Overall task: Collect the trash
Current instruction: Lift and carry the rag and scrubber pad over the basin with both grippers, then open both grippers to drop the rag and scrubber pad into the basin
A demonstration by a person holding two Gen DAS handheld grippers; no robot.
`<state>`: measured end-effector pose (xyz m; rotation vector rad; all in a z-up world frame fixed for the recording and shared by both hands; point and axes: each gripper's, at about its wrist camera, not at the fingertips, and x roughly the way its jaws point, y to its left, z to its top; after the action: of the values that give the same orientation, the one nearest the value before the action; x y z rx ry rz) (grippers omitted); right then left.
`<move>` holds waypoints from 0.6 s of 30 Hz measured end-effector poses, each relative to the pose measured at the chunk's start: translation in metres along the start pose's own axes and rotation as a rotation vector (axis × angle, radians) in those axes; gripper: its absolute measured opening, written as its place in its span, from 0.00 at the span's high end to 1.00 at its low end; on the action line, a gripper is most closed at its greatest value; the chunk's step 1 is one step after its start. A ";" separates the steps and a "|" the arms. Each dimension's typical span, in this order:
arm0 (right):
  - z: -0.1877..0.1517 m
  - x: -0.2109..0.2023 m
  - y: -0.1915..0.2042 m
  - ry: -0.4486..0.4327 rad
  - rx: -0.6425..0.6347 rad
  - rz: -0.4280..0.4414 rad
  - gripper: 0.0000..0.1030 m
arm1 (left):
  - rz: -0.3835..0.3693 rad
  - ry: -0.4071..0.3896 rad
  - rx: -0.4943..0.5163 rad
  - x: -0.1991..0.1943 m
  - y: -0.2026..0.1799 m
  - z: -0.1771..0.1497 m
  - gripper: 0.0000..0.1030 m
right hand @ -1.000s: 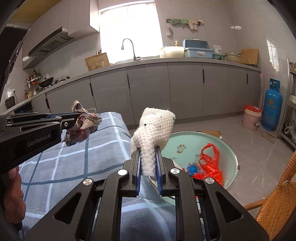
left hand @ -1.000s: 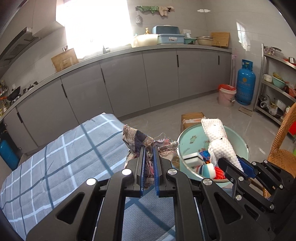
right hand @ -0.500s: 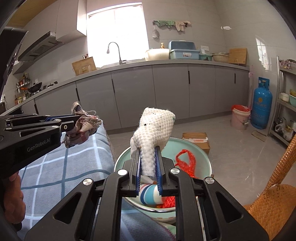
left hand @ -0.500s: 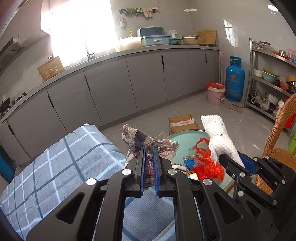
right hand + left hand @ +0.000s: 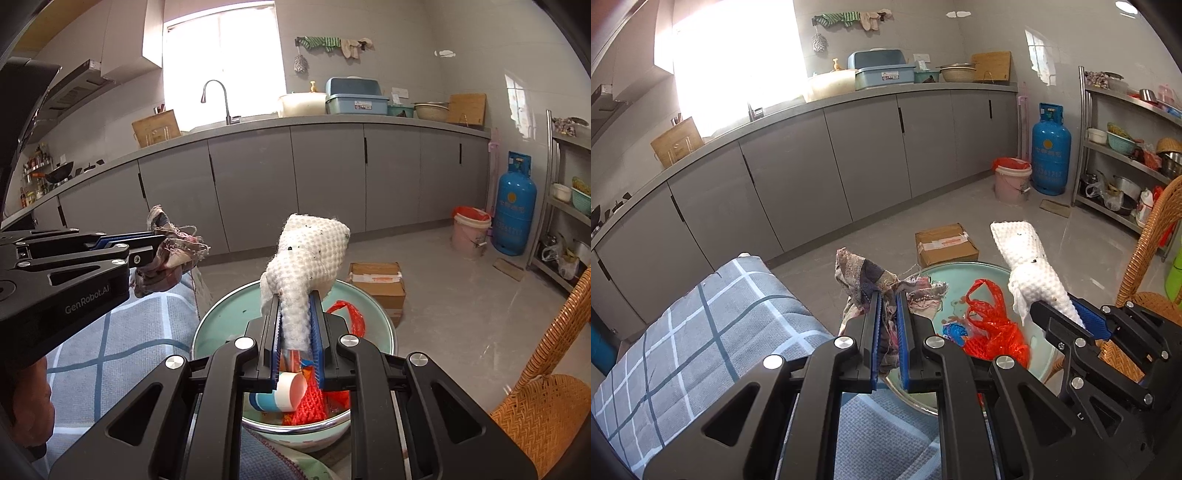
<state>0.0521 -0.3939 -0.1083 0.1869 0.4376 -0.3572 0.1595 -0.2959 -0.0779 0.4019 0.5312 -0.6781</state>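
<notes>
My left gripper is shut on a frayed patterned rag and holds it at the near left rim of a pale green basin. My right gripper is shut on a white knobbly cloth, held above the basin. The basin holds a red mesh bag, a paper cup and other small scraps. The left gripper with the rag shows at the left of the right wrist view. The right gripper with the white cloth shows at the right of the left wrist view.
The basin sits at the edge of a grey checked cloth-covered surface. A wicker chair stands right of it. A cardboard box, a pink bucket and a blue gas cylinder are on the floor behind. Grey cabinets line the wall.
Both grippers have moved forward and right with their cloths, from over the checked surface to over the basin. Both grips are unchanged.
</notes>
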 end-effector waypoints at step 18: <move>-0.001 0.033 -0.022 0.046 -0.001 -0.009 0.69 | -0.032 0.052 0.007 0.039 -0.007 -0.002 0.86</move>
<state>0.0710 -0.4238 -0.1263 0.1924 0.4842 -0.3616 0.1798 -0.3188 -0.1030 0.4192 0.5856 -0.7016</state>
